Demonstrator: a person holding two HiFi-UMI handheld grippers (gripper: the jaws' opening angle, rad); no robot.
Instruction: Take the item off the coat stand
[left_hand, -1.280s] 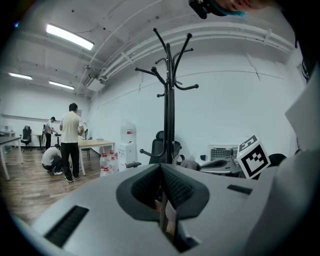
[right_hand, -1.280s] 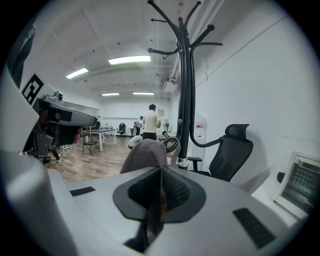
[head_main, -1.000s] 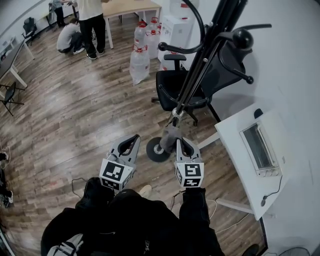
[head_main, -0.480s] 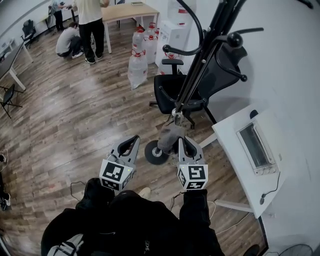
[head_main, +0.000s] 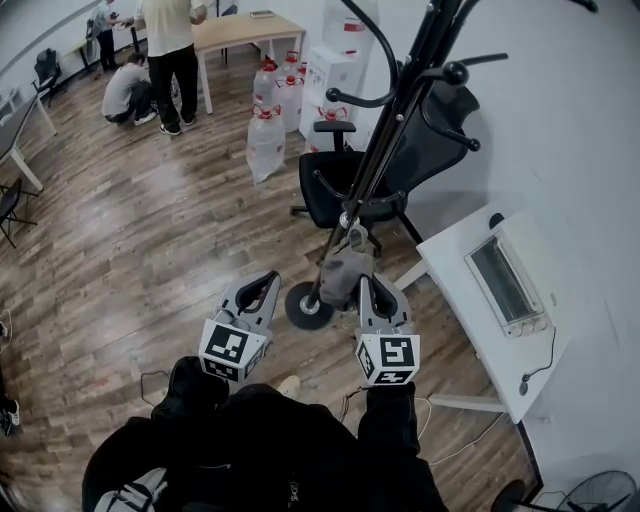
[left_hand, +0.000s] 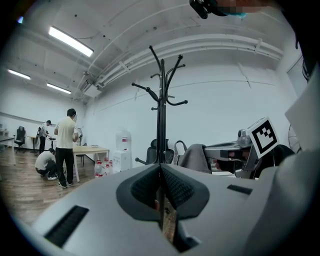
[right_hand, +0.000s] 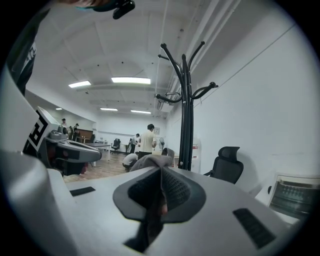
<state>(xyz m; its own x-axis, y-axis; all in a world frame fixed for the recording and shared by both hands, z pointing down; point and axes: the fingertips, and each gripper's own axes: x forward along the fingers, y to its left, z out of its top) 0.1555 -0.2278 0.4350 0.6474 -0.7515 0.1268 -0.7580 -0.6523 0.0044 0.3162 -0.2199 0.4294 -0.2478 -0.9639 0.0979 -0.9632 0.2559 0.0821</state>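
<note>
The soft grey fabric item (head_main: 345, 270) hangs bunched from the tips of your right gripper (head_main: 372, 290), close beside the pole of the black metal coat stand (head_main: 385, 150). In the right gripper view, that gripper's jaws are clamped on a fold of the grey cloth (right_hand: 150, 162), which rises from between them. In the left gripper view, the cloth (left_hand: 195, 157) sits to the right of the pole (left_hand: 161, 125) with a gap between them, and none of the curved upper hooks carries it.

Your left gripper (head_main: 262, 288) is held alongside, apart from the item, with its jaws together on nothing.

Progress, as a judgement: the grasp is made and the item appears to be off its hook. Whether a loop still catches the stand lower down cannot be told. What remains is to draw the item well clear of the stand.

No brand or word can be read. The marker cubes (head_main: 388, 358) carry only black-and-white square patterns. The clear plastic water bottles (head_main: 263, 140) and the white water dispenser (head_main: 335, 60) show red patches too small to read.
</note>
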